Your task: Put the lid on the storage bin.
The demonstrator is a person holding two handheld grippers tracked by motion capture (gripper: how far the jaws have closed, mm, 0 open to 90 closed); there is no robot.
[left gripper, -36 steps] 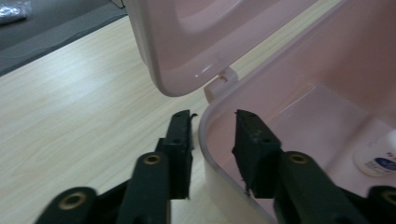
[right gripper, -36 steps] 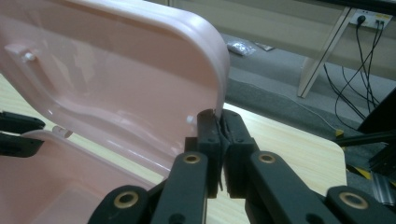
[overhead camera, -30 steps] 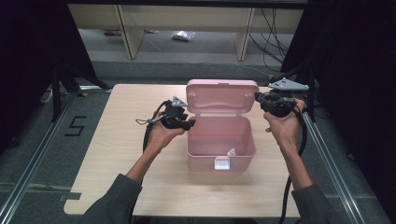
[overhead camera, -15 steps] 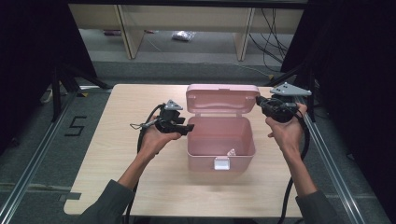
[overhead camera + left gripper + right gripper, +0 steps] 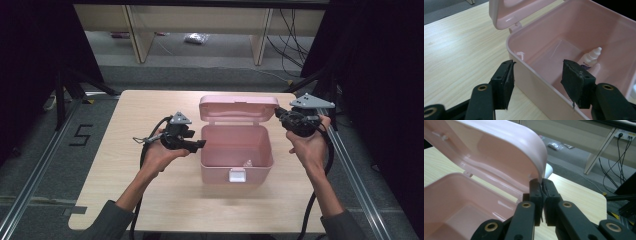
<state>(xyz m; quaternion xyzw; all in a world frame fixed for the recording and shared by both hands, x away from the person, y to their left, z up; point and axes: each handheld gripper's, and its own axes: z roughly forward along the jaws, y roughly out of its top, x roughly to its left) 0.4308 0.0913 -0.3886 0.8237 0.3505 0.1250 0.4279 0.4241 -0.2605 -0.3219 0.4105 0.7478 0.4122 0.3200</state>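
High view, nearest first: two sleeved forearms come in over the pale wooden counter (image 5: 165, 200). Between the hands stands the open pink plastic box (image 5: 236, 150), a white latch on its near wall and its lid (image 5: 239, 106) raised at the back. The left gripper (image 5: 197, 145) sits just beside the box's left wall; its jaws have just been opening and now straddle that wall, the pads clear of it, released. A small white dropper bottle (image 5: 591, 56) lies inside on the box floor. Farther back, the right gripper (image 5: 541, 185) is clenched on the lid's right edge, grasping it.
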